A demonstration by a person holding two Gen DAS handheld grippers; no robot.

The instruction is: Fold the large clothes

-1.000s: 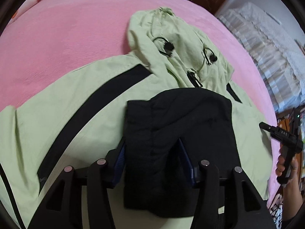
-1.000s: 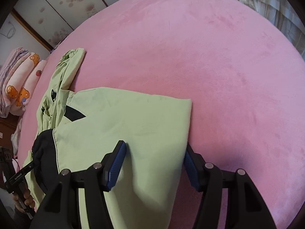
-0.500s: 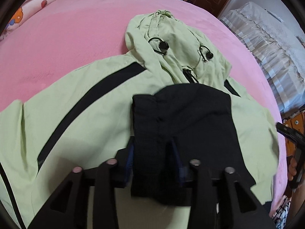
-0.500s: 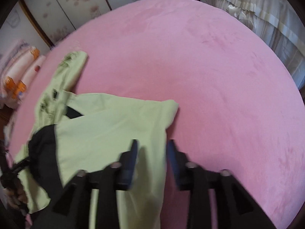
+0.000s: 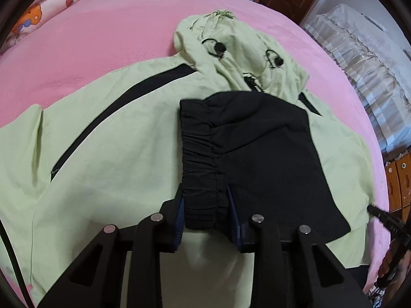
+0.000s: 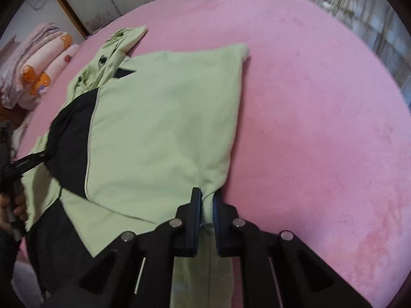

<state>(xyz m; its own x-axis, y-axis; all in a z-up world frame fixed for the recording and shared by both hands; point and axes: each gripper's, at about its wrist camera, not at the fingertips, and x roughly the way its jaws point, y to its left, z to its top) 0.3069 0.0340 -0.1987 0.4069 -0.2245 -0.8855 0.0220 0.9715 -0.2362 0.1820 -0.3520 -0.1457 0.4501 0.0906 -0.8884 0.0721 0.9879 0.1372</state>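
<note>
Two hand-held grippers grip opposite parts of a pale green hooded jacket [image 5: 108, 138] spread on a pink bed [image 5: 102, 33], the grasp points chosen so each side can be drawn over the body in a fold. The left gripper [image 5: 206, 214] has its fingers [image 5: 179, 213] clamped on the gathered elastic cuff [image 5: 199, 169] of the black sleeve [image 5: 262, 148], which lies doubled across the chest just below the hood [image 5: 239, 51]; holding the cuff rather than loose cloth gives a firm edge that carries the whole sleeve with it. In the right wrist view the right gripper [image 6: 205, 211] has its fingers [image 6: 195, 210] drawn nearly together on a pinch of green fabric at the near edge of the panel [image 6: 164, 118], which lies folded over the jacket with its far corner pointing out over the bedcover. That low, near-edge hold appears meant to keep the layer taut and flat while it is placed. The hood, with its two black cord stoppers [image 5: 219, 48], rests at the far end, untouched, and folded blankets [image 6: 38, 61] are stacked beyond the bed's edge. By the look of it the fold is in its early half: sides are coming inward, and the lengthwise fold toward the hood is not yet done. Slippery shell fabric could slide out of a shallow pinch.
</note>
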